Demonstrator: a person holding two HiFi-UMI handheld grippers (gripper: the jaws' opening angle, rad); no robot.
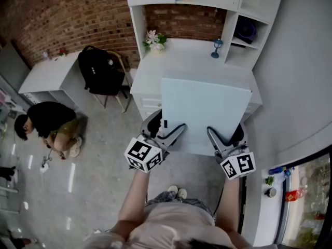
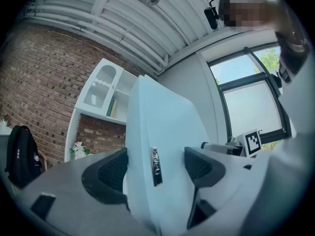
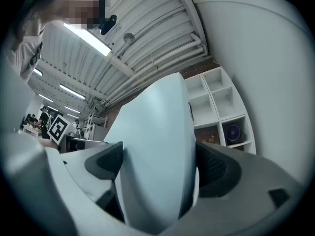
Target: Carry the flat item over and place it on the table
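A flat pale-blue slab (image 1: 204, 112), like a shut laptop, hangs level over the front edge of the white desk (image 1: 181, 58). Both grippers clamp its near edge. My left gripper (image 1: 167, 130) holds the near left part, my right gripper (image 1: 224, 138) the near right part. In the left gripper view the slab (image 2: 162, 132) stands between the dark pads (image 2: 110, 173), a small metal badge (image 2: 155, 166) on its edge facing the camera. In the right gripper view the slab (image 3: 157, 132) fills the gap between the pads (image 3: 216, 166). The far half of the desk top shows beyond the slab.
A flower pot (image 1: 155, 39) and a blue goblet (image 1: 216, 47) stand at the desk's back. White shelves (image 1: 249, 30) rise above it. A black backpack on a chair (image 1: 99, 70) stands to the left, by a second desk (image 1: 49, 74). A person (image 1: 49, 122) crouches on the floor.
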